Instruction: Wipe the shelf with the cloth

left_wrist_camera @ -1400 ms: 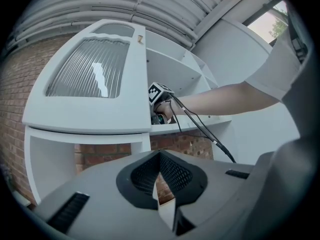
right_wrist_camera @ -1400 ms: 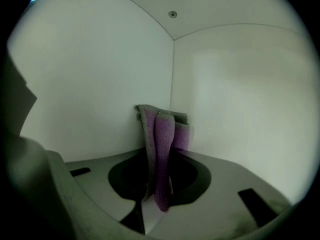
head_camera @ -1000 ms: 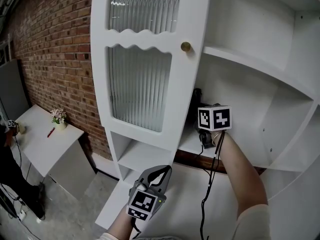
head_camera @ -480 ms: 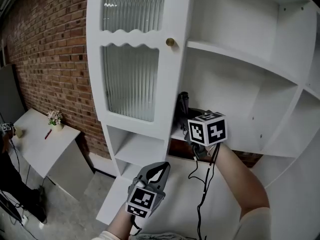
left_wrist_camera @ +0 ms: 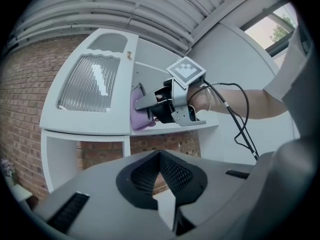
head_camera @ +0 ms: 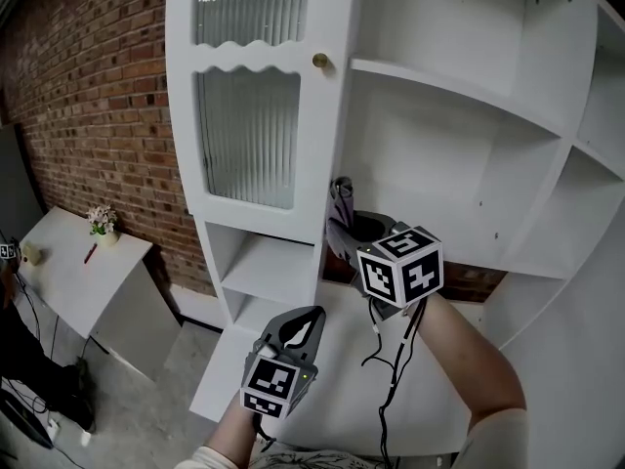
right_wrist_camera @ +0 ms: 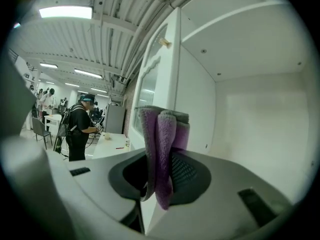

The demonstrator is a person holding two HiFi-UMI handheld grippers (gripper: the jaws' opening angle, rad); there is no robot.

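- The cloth is a purple, fluffy towel folded into several layers. It looks soft, light and limp, so it should bend to the board and drape over an edge instead of scraping.
- It is not fragile and its pile should give good grip. The likely trouble is a loose layer slipping out or bunching under the push.
- The best hold is across all the folded layers near their middle, with a broad flap left free to meet the board.
- The right gripper has that sort of hold: its jaws are pressed together on the folds, with cloth showing above and below them.
- The cloth is at the left end of the shelf, by its front edge and beside the edge of the glass door. I cannot tell whether it touches the board.
- The left gripper is low, in front of the cabinet and well apart from the shelf. Its jaws meet at the tips with nothing between them.
- No brand, label or readable writing shows on the cloth or cabinet. The only print is the black-and-white square patterns on the marker cubes.
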